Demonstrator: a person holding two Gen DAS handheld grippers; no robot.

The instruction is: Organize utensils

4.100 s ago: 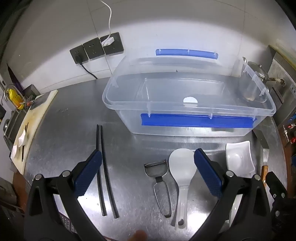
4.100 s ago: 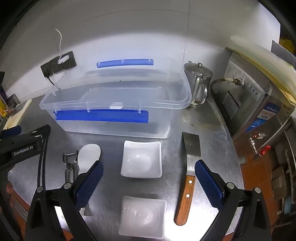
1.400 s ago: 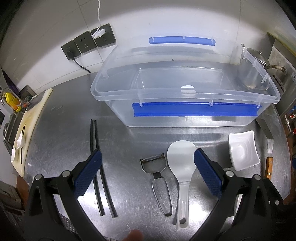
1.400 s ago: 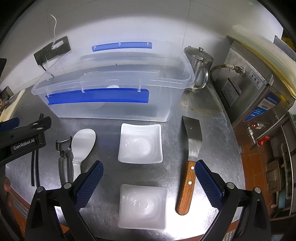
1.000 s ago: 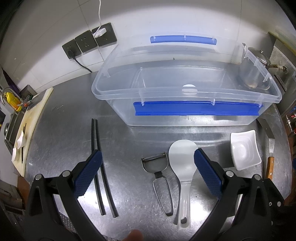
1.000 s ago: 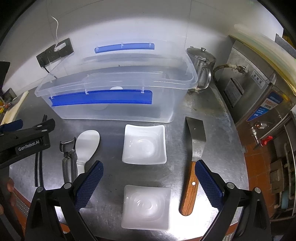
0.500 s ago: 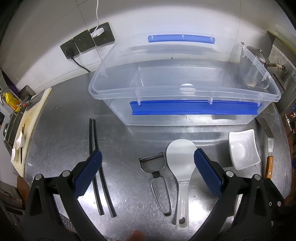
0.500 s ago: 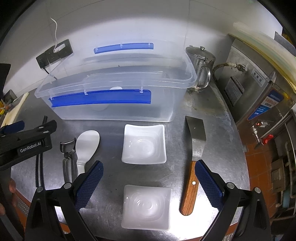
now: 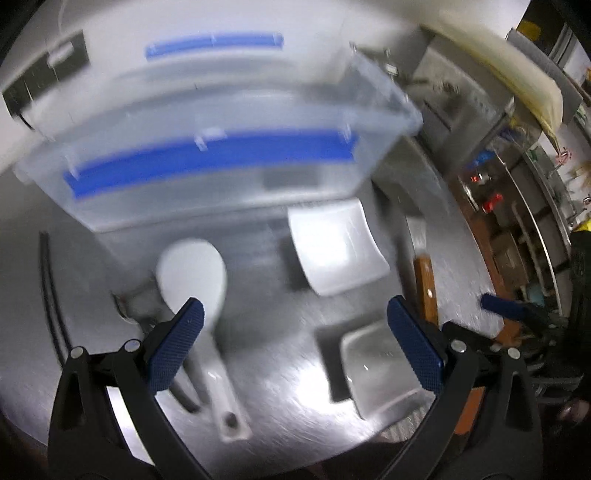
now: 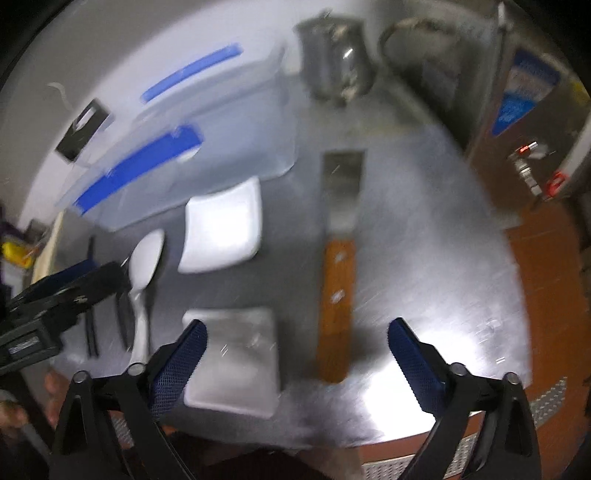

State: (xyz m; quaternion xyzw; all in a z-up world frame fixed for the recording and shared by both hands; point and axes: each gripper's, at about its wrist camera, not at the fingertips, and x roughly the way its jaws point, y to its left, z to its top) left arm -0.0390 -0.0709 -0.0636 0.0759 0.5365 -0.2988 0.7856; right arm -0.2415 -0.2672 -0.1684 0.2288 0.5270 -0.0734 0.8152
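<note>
Steel counter (image 10: 424, 229) against white wall (image 9: 258, 14), orange floor (image 10: 546, 295) beside.

commercial kitchen | steel counter (image 10: 424, 258) | metal kettle (image 10: 334, 70) | steel appliance (image 10: 532, 96)

I see a brushed, glaring steel table (image 10: 424, 266). The bin (image 9: 221, 110) looks clear glossy plastic with blue strips. The spatula (image 10: 338, 258) has a metal blade, wooden handle. My gripper pads (image 9: 173, 349) look blue and knurled; lower centre, dishes (image 10: 225, 225) gleam white.
</note>
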